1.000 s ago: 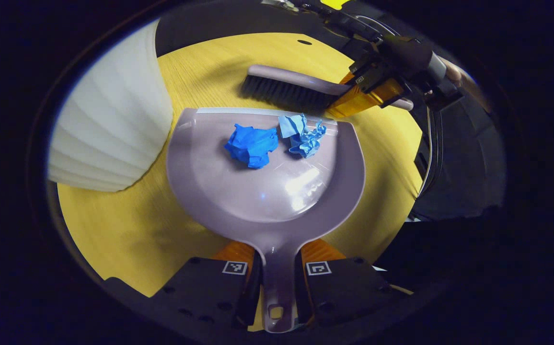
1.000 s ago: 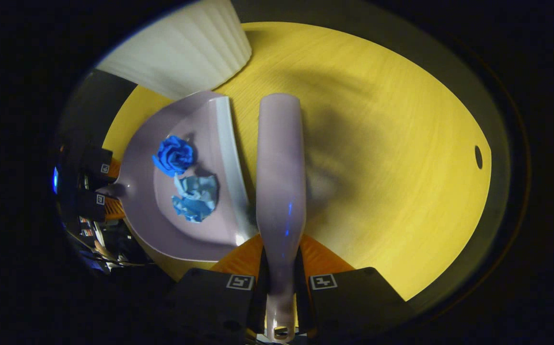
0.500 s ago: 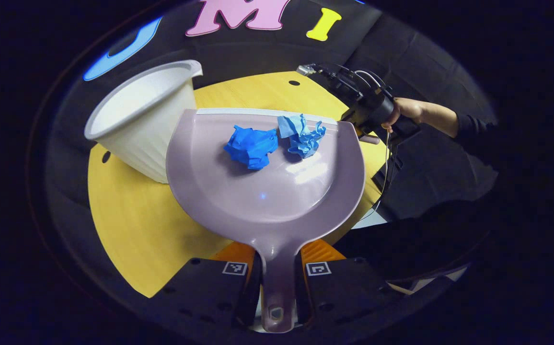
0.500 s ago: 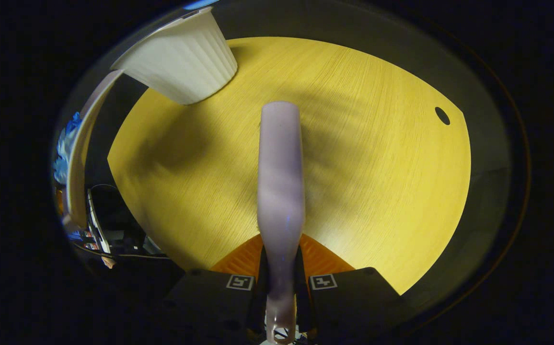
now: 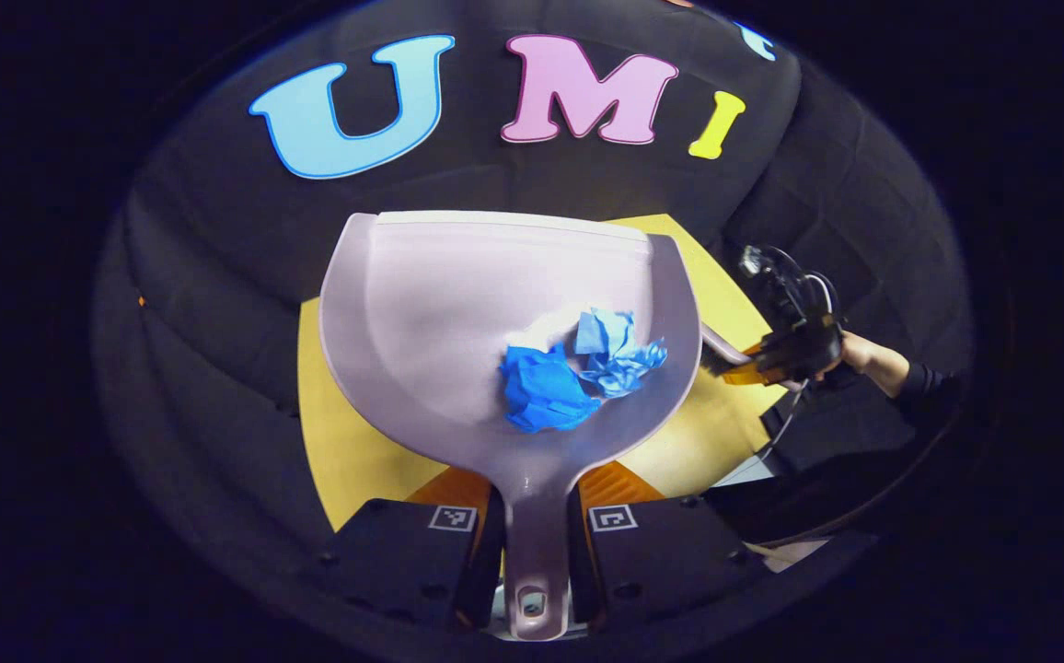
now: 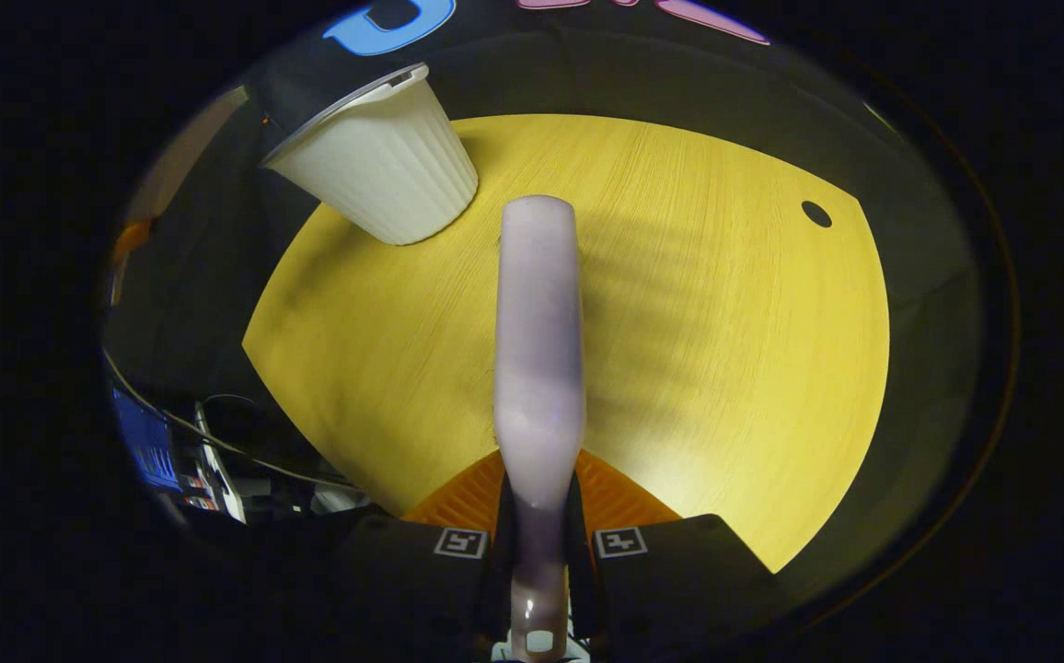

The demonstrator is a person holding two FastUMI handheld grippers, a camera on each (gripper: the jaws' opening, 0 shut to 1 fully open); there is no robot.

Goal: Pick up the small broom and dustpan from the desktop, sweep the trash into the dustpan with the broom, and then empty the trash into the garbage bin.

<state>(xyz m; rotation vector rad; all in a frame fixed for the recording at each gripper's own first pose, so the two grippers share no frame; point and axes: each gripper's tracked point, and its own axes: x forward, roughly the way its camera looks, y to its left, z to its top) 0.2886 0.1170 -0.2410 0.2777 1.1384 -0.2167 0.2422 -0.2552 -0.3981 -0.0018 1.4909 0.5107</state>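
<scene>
Your left gripper (image 5: pixel 534 552) has both fingers pinching the dustpan (image 5: pixel 458 313) by its handle, at 6 o'clock in the left gripper view. The pan is lifted up off the yellow desktop (image 5: pixel 348 451) and tipped back toward you. Two blue paper balls (image 5: pixel 578 373) sit low in the pan, near the handle end, at about 4 o'clock from its middle.

Your right gripper (image 6: pixel 539 562) has both fingers pinching the broom (image 6: pixel 539 313) by its handle. The broom points out to 12 o'clock over the desktop. Its bristles are under it, so you cannot really see them here.

The white garbage bin (image 6: pixel 380 175) stands at 11 o'clock in the right gripper view.

So picking up is done, and the sweeping looks done too. What is left is to carry the pan over the bin and tip the paper in.
</scene>
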